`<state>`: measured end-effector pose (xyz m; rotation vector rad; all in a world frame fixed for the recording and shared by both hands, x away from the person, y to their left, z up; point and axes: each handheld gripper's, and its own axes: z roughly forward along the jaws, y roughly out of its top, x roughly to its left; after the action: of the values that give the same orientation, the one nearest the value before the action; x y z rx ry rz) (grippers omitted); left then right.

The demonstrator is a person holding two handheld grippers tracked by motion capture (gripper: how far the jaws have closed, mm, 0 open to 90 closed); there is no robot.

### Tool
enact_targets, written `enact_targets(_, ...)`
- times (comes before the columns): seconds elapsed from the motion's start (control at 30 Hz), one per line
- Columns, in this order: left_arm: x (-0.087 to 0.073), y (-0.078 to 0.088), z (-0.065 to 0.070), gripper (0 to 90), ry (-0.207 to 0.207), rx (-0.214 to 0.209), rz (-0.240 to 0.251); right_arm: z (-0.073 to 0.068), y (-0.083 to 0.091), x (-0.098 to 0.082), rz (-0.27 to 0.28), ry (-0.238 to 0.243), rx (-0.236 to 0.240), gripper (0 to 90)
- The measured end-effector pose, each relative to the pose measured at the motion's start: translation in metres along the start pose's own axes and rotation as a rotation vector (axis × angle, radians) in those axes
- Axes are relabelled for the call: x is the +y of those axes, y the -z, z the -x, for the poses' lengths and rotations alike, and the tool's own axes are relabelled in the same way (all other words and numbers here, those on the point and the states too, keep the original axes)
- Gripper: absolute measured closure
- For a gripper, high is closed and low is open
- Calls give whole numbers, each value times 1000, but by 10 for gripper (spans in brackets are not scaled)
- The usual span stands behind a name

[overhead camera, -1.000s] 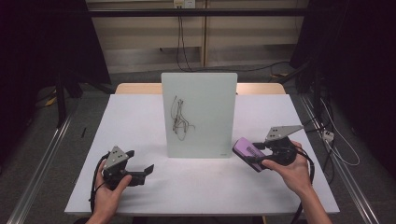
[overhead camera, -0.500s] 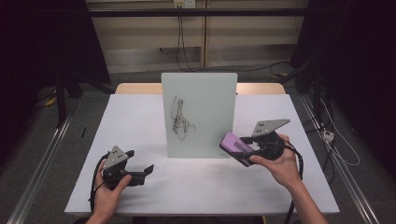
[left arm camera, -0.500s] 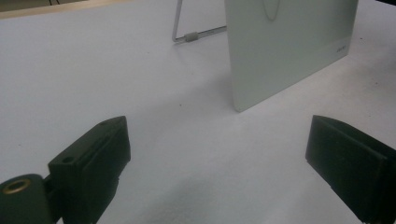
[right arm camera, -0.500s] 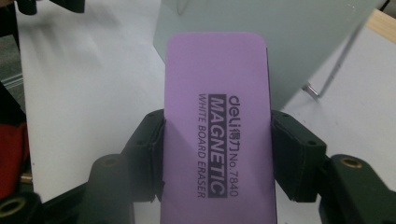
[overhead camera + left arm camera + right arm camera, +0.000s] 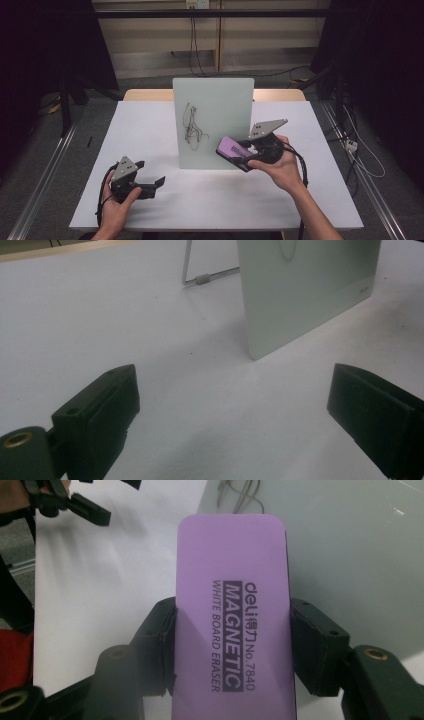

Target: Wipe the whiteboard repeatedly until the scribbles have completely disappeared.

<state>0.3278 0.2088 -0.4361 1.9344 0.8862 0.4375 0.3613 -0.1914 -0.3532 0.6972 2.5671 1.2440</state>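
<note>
1. A flat purple rectangular whiteboard eraser (image 5: 231, 610) with rounded corners is clamped by its 2 long edges, printed face up, reading "deli MAGNETIC WHITE BOARD ERASER No. 7840". In the high view it hangs tilted above the table, at about 4 o'clock from the board's middle.
2. A pale, frosted rectangular whiteboard (image 5: 214, 122) stands upright mid-table on a wire prop, bearing a dark scribble (image 5: 192, 127) left of its centre.

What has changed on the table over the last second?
The right hand-held gripper, shut on the purple whiteboard eraser, moved left and a little up toward the scribble on the upright whiteboard. The left hand-held gripper stayed put, jaws open and empty. The whiteboard and scribble look unchanged.
</note>
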Motion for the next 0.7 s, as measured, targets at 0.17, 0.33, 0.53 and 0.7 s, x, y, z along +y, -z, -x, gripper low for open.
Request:
enact_targets(0.17, 0, -2, 1, 66, -5, -8, -6, -1, -5, 8, 14, 16, -4, 417)
enact_targets(0.33, 0, -1, 0, 67, 3, -9, -3, 1, -10, 16, 34, 18, -10, 418)
enact_targets(0.53, 0, -1, 0, 66, 0, -11, -4, -1, -16, 29, 48, 37, -2, 418)
enact_targets(0.7, 0, 0, 0, 66, 4, -15, 1, -3, -21, 41, 43, 61, 6, 418)
